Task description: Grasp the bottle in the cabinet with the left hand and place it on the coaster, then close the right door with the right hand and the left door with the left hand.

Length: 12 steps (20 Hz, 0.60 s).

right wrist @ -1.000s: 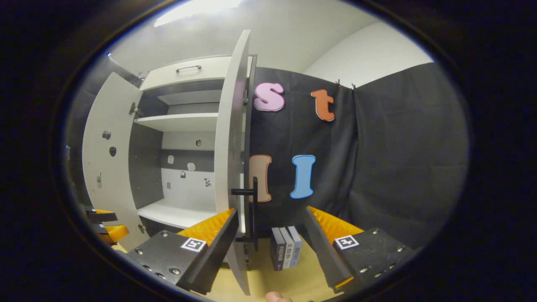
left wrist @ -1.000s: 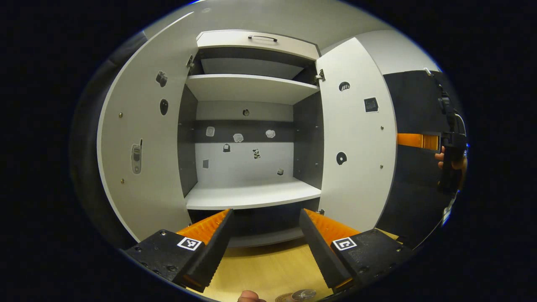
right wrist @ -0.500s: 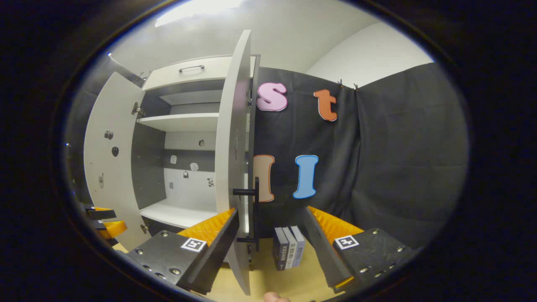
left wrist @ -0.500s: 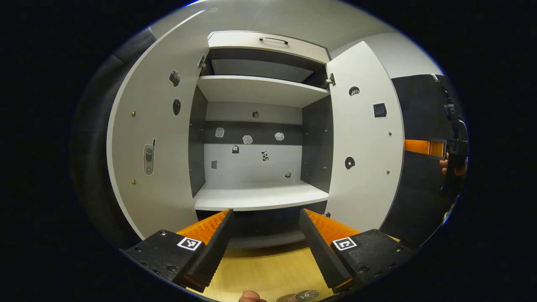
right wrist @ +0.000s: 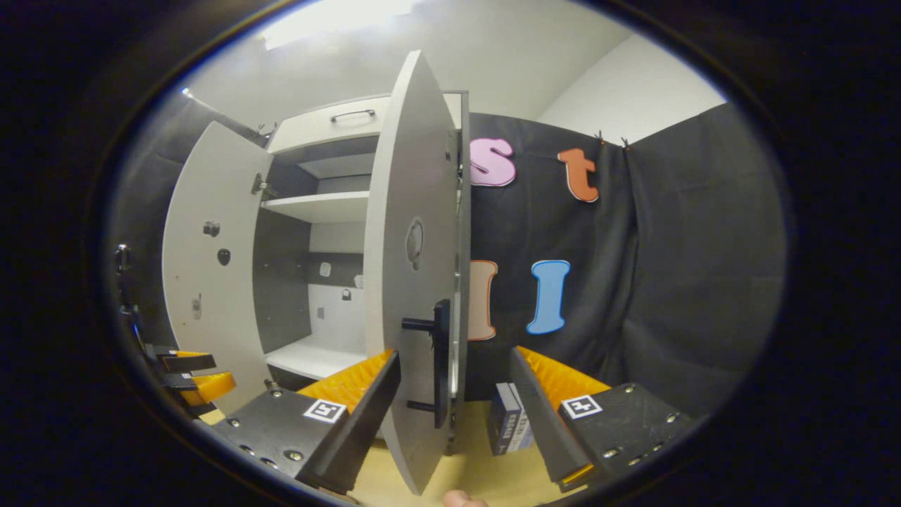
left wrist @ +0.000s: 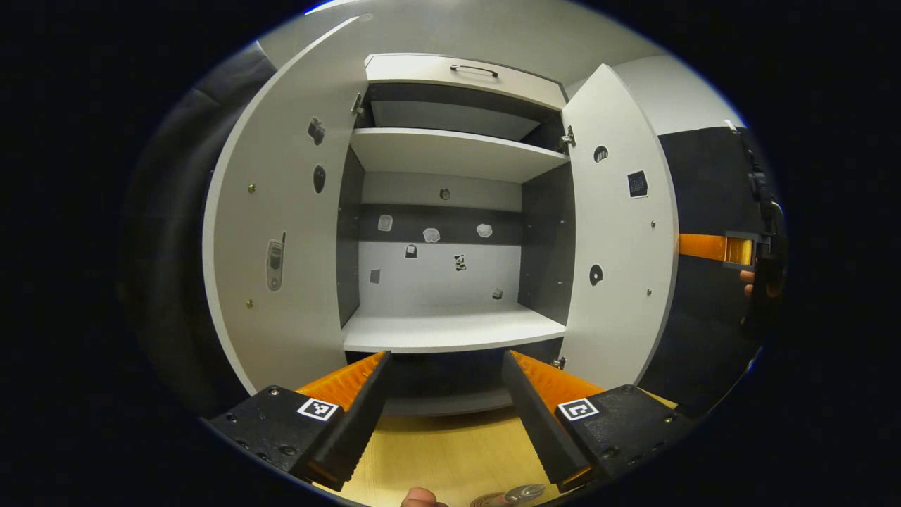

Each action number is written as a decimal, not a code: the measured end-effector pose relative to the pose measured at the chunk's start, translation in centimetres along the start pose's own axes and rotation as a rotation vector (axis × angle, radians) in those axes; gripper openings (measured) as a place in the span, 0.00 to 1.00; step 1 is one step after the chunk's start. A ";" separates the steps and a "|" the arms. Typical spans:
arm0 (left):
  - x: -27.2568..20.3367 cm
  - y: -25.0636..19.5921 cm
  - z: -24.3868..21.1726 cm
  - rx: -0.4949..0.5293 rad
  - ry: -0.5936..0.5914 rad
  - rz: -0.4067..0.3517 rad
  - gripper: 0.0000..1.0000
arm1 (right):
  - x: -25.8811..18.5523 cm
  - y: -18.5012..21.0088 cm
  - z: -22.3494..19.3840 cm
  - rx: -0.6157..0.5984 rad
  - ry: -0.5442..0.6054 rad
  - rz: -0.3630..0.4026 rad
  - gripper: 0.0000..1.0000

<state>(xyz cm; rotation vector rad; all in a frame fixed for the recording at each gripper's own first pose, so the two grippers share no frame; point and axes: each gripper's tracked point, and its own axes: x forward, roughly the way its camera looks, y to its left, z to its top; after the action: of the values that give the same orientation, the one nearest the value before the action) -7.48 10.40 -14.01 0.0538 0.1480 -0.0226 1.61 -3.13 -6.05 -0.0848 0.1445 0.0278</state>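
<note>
Cabinet (left wrist: 450,327): shelves bare, both doors open.
Right door (right wrist: 412,282): stiff; we push its handle (right wrist: 440,362).
Hand-held grippers (left wrist: 445,405) (right wrist: 456,405): both released.

**A:** Anything I can read from here?

**B:** Not really. Each hand-held gripper carries square black-and-white coded markers (left wrist: 317,409), patterns, not words. The right door (left wrist: 619,232) has a small dark square sticker (left wrist: 638,184), too small for me to make out.

**A:** And the books?

**B:** In the right gripper view the books (right wrist: 509,426) on the desk (right wrist: 486,475) show pale print on their spines, but it's blurred. Nothing legible.
</note>
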 end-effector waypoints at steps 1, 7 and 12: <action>-0.1 0.3 0.0 -0.003 0.000 0.008 0.98 | 0.2 0.5 0.0 0.002 0.001 0.012 0.96; -1.3 2.2 0.2 -0.007 -0.009 0.066 0.98 | 1.1 3.1 -0.1 0.002 0.005 0.075 0.96; -2.6 3.9 0.2 -0.007 -0.015 0.120 0.98 | 2.1 5.2 -0.1 0.002 0.005 0.120 0.96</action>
<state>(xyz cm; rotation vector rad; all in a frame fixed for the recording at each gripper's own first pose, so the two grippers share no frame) -9.91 14.33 -13.25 0.0549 0.1299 0.0969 3.51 2.07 -6.87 -0.0736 0.1546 0.1472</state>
